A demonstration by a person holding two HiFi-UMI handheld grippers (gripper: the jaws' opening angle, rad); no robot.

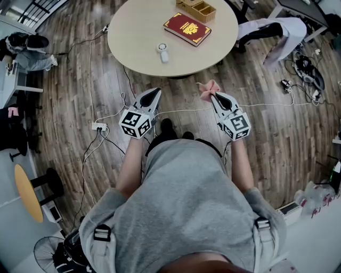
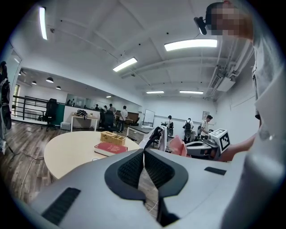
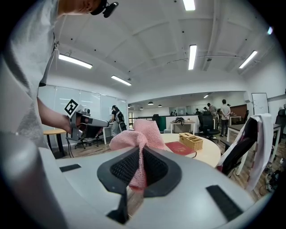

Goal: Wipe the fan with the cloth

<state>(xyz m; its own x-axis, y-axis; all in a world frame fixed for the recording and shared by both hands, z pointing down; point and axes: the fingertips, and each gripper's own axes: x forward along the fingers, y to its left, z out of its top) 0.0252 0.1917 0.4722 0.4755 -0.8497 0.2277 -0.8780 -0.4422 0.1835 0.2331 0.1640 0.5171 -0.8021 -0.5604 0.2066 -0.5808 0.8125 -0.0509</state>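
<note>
Pink knitted cloth is pinched in the right gripper. Its jaws are closed on a fold of it, and the rest bunches up past the tips. The left gripper has its jaws pressed together with nothing between them. Both tools are held out side by side in front of the person, over the wooden floor and well apart from each other, pointing towards a round table.

The fan is a small white hand-held one. It lies flat on the table, close to the near edge. It is well ahead of both tools, almost straight beyond the tips of the left gripper and ahead and to the left of the right one. Farther beyond it lie a red book and a wooden box.

As I read it, only the first part of the job is done: the cloth is picked up and firmly held. Wiping has not begun, since neither tool is near the fan and the cloth touches nothing but the jaws. What is left is most of the task:
- Bring both tools up to the table.
- Probably steady or lift the fan with the empty left tool.
- Rub the cloth over the fan's surfaces.
</note>
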